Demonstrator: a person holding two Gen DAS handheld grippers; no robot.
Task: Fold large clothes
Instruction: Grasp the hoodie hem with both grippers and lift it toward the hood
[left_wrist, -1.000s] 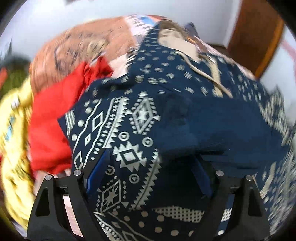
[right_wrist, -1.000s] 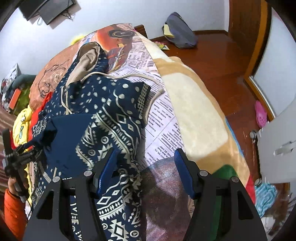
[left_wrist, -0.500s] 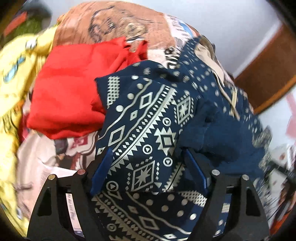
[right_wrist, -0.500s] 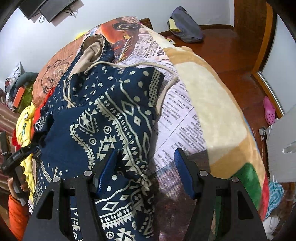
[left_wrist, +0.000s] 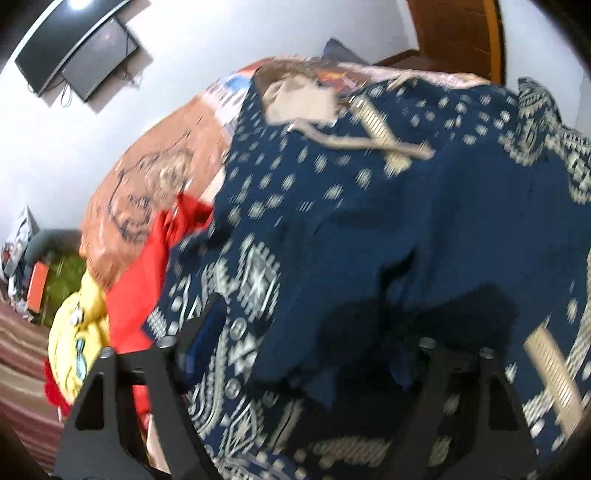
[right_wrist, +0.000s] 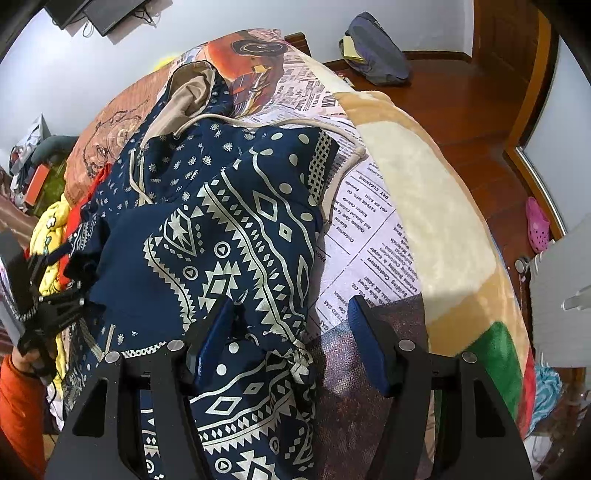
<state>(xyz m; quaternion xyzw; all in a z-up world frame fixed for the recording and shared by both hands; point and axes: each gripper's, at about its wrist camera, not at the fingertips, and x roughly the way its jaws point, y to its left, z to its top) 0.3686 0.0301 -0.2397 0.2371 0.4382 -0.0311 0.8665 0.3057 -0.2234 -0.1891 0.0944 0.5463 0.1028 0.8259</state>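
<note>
Left wrist view: the left gripper (left_wrist: 310, 347) is swinging across, the frame now smeared with motion, and its jaws have just been closing with the navy patterned hoodie (left_wrist: 369, 229) bunched between them; whether the pads are actually pinching it, I cannot tell. The red garment (left_wrist: 144, 280) is sliding from upper centre to the left edge.

Right wrist view: the right gripper (right_wrist: 288, 343) is holding steady, jaws parted, with the hoodie's (right_wrist: 229, 236) edge lying between them over the printed blanket (right_wrist: 369, 229). The hoodie now fills more of the frame's centre.
</note>
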